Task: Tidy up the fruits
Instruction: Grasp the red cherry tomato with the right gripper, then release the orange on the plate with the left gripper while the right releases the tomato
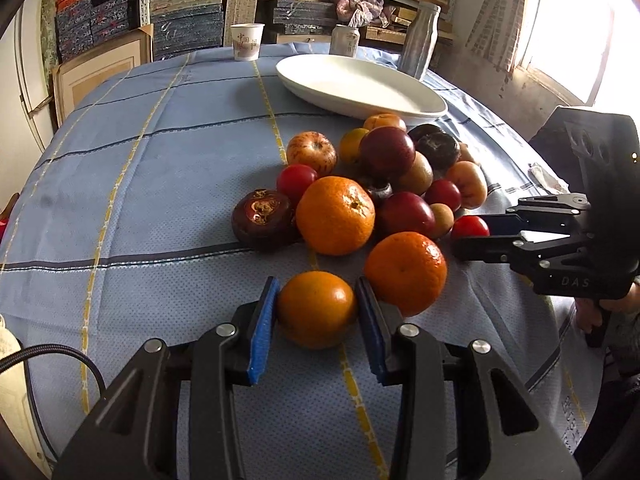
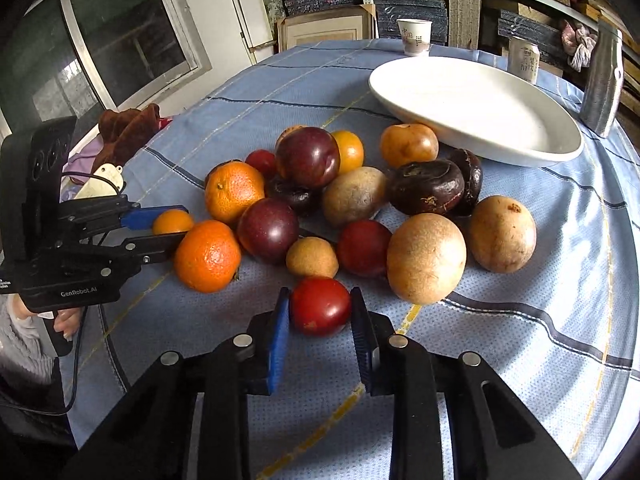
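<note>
A heap of mixed fruit lies on the blue checked tablecloth (image 1: pixel 160 168): oranges, red and dark plums, brown round fruits. My left gripper (image 1: pixel 316 300) is shut on a small orange (image 1: pixel 316 308) at the near edge of the heap, both blue pads against its sides. In the right wrist view that same gripper (image 2: pixel 176 224) shows at the left with the small orange (image 2: pixel 172 222) in it. My right gripper (image 2: pixel 320 312) is shut on a small red fruit (image 2: pixel 320 306) resting on the cloth. From the left wrist view, the right gripper (image 1: pixel 468 236) holds the red fruit (image 1: pixel 470 227) at the heap's right side.
A large white plate (image 1: pixel 360 84) stands beyond the heap. Behind it are a paper cup (image 1: pixel 247 42), a can (image 1: pixel 344 40) and a grey bottle (image 1: pixel 418 42). Big oranges (image 1: pixel 406 272) lie close beside my left gripper. Shelves of boxes fill the back wall.
</note>
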{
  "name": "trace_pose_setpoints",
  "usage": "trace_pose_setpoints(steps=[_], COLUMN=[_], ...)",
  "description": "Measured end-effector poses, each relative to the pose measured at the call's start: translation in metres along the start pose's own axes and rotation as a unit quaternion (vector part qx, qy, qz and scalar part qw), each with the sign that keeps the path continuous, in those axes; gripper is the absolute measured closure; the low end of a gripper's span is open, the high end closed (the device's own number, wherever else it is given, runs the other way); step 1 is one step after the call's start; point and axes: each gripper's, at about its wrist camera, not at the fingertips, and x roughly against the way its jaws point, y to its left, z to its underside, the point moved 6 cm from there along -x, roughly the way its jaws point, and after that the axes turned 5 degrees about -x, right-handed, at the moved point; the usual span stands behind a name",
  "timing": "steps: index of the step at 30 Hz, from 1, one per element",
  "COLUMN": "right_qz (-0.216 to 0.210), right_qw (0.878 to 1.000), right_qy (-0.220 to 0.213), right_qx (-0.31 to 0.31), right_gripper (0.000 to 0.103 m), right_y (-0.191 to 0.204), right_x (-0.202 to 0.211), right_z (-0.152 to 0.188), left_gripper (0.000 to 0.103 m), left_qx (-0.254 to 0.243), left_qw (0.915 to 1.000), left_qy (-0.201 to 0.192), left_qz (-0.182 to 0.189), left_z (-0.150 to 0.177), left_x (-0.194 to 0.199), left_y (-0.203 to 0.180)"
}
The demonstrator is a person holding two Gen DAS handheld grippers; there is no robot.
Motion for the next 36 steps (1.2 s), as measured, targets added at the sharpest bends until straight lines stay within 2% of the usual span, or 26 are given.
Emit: trace_pose_setpoints(steps=[3, 7, 9, 12, 16, 20, 26, 27, 30, 32, 36], right_qz=[-0.010, -0.014, -0.010, 0.015, 0.048, 0.069, 0.073, 0.076, 0.082, 0.081, 0.071], right_qw=[1.000, 0.998, 0.997, 0.994, 0.989, 0.987, 0.985, 0.985, 0.985, 0.984, 0.981], right_qy=[-0.014, -0.061, -0.076, -0.110, -0.131, -0.115, -0.111, -0.110, -0.102, -0.106, -0.128], right_qx=[-0.009, -0.019, -0.019, -0.025, -0.056, -0.087, -0.114, -0.114, -0.110, -0.117, -0.125], right_gripper=[0.074, 0.074, 0.074, 0.074, 0.074, 0.074, 0.073, 0.072, 0.063, 0.057, 0.056], right_y=[-0.003, -0.011, -0.014, -0.032, -0.072, -0.112, -0.140, -0.142, -0.146, -0.149, -0.147], right_x=[0.008, 0.038, 0.052, 0.074, 0.077, 0.040, -0.003, -0.008, -0.016, -0.014, 0.004], right_z=[0.000, -0.008, -0.016, -0.044, -0.094, -0.128, -0.141, -0.142, -0.138, -0.138, -0.138], left_gripper=[0.065, 0.065, 0.065, 0.065, 0.065, 0.065, 0.065, 0.060, 0.036, 0.035, 0.035], left_qx=[0.006, 0.004, -0.007, -0.023, -0.041, -0.037, 0.003, 0.005, 0.006, 0.008, 0.019], left_qw=[0.9999, 0.9993, 0.9987, 0.9973, 0.9962, 0.9974, 0.9998, 0.9997, 0.9996, 0.9995, 0.9991], left_qy=[-0.010, -0.033, -0.046, -0.067, -0.076, -0.061, -0.016, -0.012, -0.023, -0.025, -0.035], left_qz=[-0.006, -0.018, -0.023, -0.020, -0.009, -0.007, 0.014, 0.018, 0.017, 0.020, 0.012], left_z=[-0.003, -0.021, -0.043, -0.086, -0.149, -0.187, -0.200, -0.200, -0.202, -0.201, -0.201], left_x=[0.009, 0.028, 0.035, 0.036, 0.008, -0.044, -0.106, -0.112, -0.117, -0.115, -0.097], left_y=[0.002, 0.002, -0.001, -0.009, -0.024, -0.025, -0.013, -0.012, -0.009, -0.009, 0.001])
